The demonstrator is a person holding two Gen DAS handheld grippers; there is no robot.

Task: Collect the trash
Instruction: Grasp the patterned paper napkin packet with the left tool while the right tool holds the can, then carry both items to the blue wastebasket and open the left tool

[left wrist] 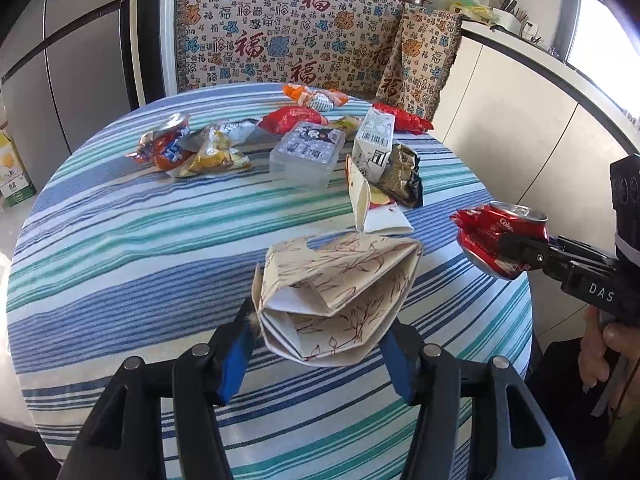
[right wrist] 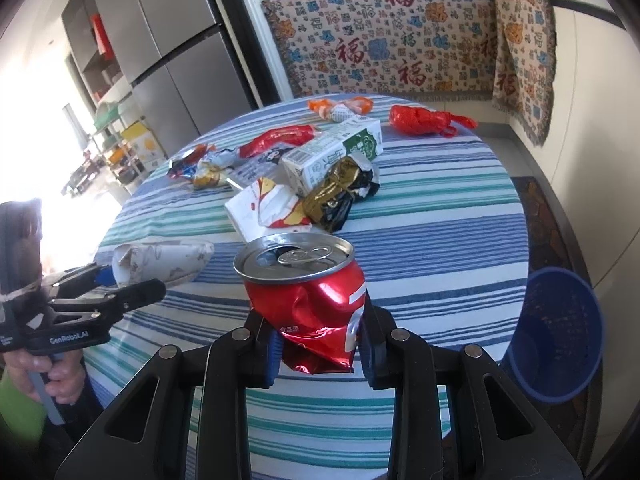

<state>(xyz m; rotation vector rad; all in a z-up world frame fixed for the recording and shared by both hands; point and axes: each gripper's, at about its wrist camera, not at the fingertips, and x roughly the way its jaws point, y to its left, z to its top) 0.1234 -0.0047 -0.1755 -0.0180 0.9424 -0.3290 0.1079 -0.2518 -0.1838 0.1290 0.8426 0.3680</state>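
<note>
The left claw point(left wrist: 320, 344), black with blue pads, is closest in the left wrist view. It holds a cream paper bag with red leaf drawings point(left wrist: 340, 296) by its two sides, squeezed a bit but with its mouth gaping toward the camera. The bag is up off the worktop.

The right claw point(right wrist: 320, 352) is shut on a crushed red soda can with a silver top point(right wrist: 308, 304). The blue pads press on the dented lower part of the can. The can stands nearly upright in the claw, lifted above the round worktop with its blue, green and white striped cloth point(right wrist: 440, 220). In the left wrist view the can hangs in the air just to the right of the paper bag, not touching it.

More trash lies on the far half of the worktop. A white and green milk carton point(right wrist: 332, 152) lies on its side. A crumpled gold and black wrapper point(right wrist: 340, 196) touches it. A torn white and red paper box point(right wrist: 268, 208) lies just in front of them. A clear plastic box with a printed lid point(left wrist: 308, 152) sits near the middle. Orange and yellow snack wrappers point(left wrist: 192, 148) lie to its left. A scrunched red plastic bag point(right wrist: 424, 120) lies near the far edge.

A round blue plastic basket point(right wrist: 556, 336) stands on the floor, down to the right of the worktop. A person's hand point(right wrist: 52, 376) grips the handle of the left claw.
</note>
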